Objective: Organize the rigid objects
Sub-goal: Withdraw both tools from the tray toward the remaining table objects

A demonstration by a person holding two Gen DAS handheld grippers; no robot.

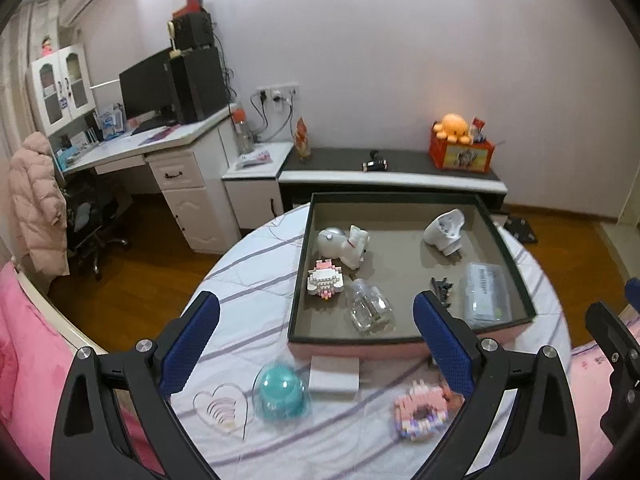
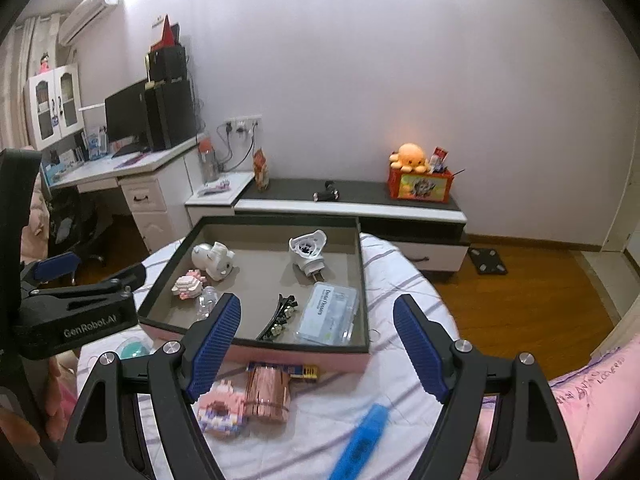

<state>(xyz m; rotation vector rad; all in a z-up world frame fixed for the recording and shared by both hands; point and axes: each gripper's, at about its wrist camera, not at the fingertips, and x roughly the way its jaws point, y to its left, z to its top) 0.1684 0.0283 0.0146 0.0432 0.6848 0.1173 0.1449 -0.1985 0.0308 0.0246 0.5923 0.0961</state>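
On the round striped table (image 1: 248,280), a shallow dark-rimmed tray (image 1: 510,256) holds small toys; left gripper (image 1: 316,344) and right gripper (image 2: 318,344) hover with jaws wide, empty.

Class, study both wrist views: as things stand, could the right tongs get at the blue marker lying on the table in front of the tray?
Probably yes. The right tongs are open and empty, and the blue marker lies just below and ahead of them on the striped cloth, nothing covering it. The tray sits farther back, out of the path.
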